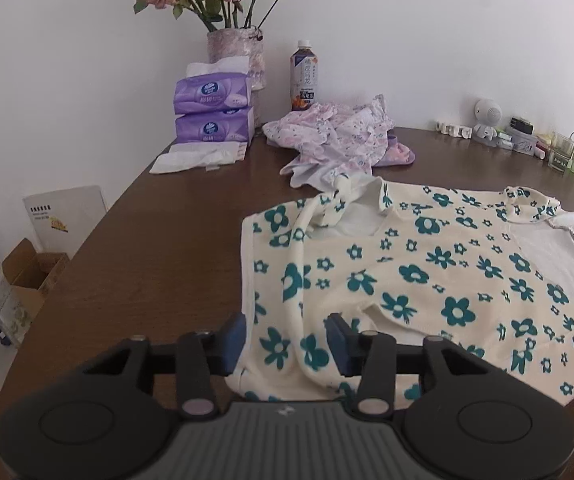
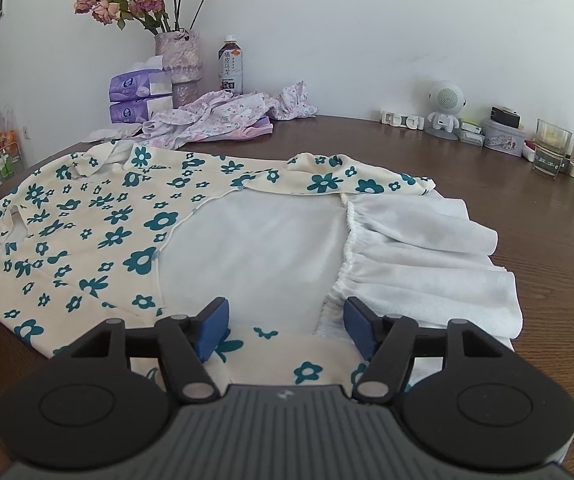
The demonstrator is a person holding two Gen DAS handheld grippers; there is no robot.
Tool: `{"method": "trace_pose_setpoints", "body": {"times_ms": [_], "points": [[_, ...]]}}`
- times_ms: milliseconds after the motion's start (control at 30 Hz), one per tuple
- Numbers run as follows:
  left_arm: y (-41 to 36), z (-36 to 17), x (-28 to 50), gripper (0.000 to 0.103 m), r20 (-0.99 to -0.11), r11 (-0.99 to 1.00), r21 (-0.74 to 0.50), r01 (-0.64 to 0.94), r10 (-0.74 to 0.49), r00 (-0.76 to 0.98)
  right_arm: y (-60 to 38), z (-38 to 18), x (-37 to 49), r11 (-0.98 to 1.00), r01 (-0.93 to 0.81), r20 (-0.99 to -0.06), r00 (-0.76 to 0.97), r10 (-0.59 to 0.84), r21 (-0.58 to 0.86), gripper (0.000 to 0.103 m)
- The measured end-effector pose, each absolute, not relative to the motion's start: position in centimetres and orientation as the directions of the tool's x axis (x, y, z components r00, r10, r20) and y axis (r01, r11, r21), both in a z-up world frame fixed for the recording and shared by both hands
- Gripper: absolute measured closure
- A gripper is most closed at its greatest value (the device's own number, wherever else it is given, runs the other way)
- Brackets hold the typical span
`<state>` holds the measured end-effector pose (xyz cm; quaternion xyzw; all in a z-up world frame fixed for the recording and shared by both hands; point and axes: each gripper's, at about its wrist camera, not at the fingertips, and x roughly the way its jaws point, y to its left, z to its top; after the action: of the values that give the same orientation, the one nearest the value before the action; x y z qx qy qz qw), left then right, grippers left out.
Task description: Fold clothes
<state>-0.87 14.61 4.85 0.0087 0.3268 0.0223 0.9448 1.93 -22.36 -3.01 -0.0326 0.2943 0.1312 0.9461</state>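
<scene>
Cream knit with teal flowers, the dress (image 1: 427, 280) lies spread on the brown tabletop (image 1: 147, 260) directly ahead of both tools, its white skirt (image 2: 427, 248) ahead and right of the right tool (image 2: 287, 326). Left tool (image 1: 285, 342): pads apart, cloth between and under them, not pinched. Right tool: pads apart over the near hem, nothing clamped. Judgement: a fold is just laid or about to begin. To do it well, pinch only the top layer at both near edges, lift evenly, keep the far sleeve (image 1: 331, 204) flat. Pink garment (image 1: 339, 140) lies beyond, well apart.
</scene>
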Motion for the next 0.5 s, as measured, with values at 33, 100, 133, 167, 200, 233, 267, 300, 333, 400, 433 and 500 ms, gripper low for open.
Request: {"method": "trace_pose_setpoints", "body": {"times_ms": [33,100,133,167,200,233,267,300,333,400,433,500], "points": [[14.5,4.9,-0.1,0.058,-0.612,0.999,0.041,-0.031,0.050,0.789,-22.3,-3.0,2.0,0.963,-0.269,-0.567,0.791,0.230,0.015,0.037],[14.4,4.8,1.5,0.058,-0.609,0.998,0.063,-0.024,0.057,0.791,-22.3,-3.0,2.0,0.963,-0.270,-0.570,0.789,0.229,0.013,0.036],[14.3,4.6,2.3,0.059,-0.608,0.997,0.069,-0.026,0.062,0.791,-22.2,-3.0,2.0,0.963,-0.271,-0.570,0.789,0.228,0.010,0.036],[14.4,4.3,2.9,0.066,-0.608,0.997,0.072,-0.029,0.067,0.791,-22.2,-3.0,2.0,0.963,-0.271,-0.570,0.789,0.228,0.010,0.036],[14.4,4.0,3.6,0.073,-0.611,0.997,0.073,-0.031,0.069,0.789,-22.2,-3.0,2.0,0.963,-0.270,-0.570,0.789,0.228,0.011,0.036],[14.6,3.7,4.1,0.090,-0.619,0.998,0.064,-0.029,0.062,0.783,-22.2,-3.0,2.0,0.963,-0.270,-0.570,0.789,0.228,0.011,0.036],[14.7,3.4,4.5,0.101,-0.625,0.998,0.055,-0.028,0.056,0.778,-22.2,-3.0,2.0,0.963,-0.269,-0.571,0.789,0.228,0.012,0.036],[14.9,3.2,4.7,0.101,-0.629,0.998,0.044,-0.033,0.053,0.776,-22.2,-3.0,2.0,0.963,-0.269,-0.571,0.789,0.228,0.012,0.036],[15.1,3.0,4.9,0.101,-0.631,0.999,0.033,-0.038,0.050,0.774,-22.2,-3.0,2.0,0.963,-0.268,-0.572,0.788,0.228,0.014,0.035],[15.7,3.2,5.4,0.098,-0.626,0.999,-0.007,-0.050,0.035,0.779,-22.3,-3.0,2.1,0.963,-0.268,-0.574,0.786,0.229,0.017,0.035],[16.0,3.5,5.7,0.093,-0.623,0.998,-0.030,-0.056,0.026,0.782,-22.3,-3.0,2.1,0.963,-0.268,-0.574,0.786,0.229,0.018,0.035],[16.3,4.2,6.8,0.068,-0.618,0.997,-0.050,-0.063,0.019,0.786,-22.3,-3.0,2.1,0.963,-0.269,-0.575,0.785,0.231,0.020,0.034]]}}
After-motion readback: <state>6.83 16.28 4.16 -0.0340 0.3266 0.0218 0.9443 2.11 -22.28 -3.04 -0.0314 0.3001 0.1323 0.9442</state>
